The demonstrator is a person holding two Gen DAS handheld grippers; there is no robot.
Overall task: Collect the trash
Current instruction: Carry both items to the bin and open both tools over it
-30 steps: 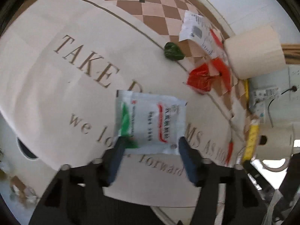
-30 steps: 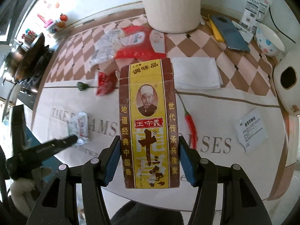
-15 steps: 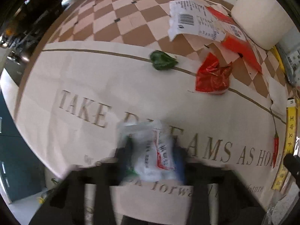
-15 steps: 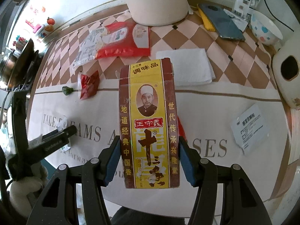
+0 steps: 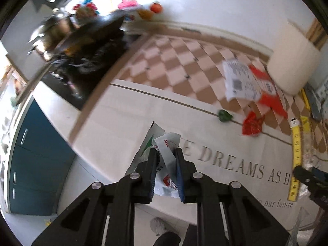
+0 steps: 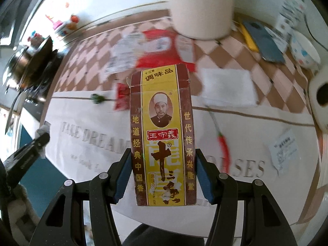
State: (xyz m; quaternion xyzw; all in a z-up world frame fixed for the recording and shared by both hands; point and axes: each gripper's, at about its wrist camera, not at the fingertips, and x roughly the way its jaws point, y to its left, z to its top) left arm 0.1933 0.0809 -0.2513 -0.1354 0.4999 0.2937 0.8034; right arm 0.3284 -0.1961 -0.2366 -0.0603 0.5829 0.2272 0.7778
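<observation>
Two pieces of trash are held, one in each tool. The left hand-held gripper (image 5: 165, 160) is clenched on a crumpled white sachet (image 5: 166, 153), which sits pinched between its blue pads and sticks up past the fingertips, above the counter (image 5: 114, 123) edge; the sachet is creased, with red and green print. The right hand-held gripper (image 6: 162, 170) is grasping a seasoning box (image 6: 162, 135) upright by its lower sides, held over the counter. Yellow fronts the box between brown side bands, with a portrait of a man in a white cap, a red label and Chinese characters; its top edge looks worn. Farther off on the counter lie a red wrapper (image 5: 252, 123), a green scrap (image 5: 224, 115) and a red chili (image 6: 223, 146).
</observation>
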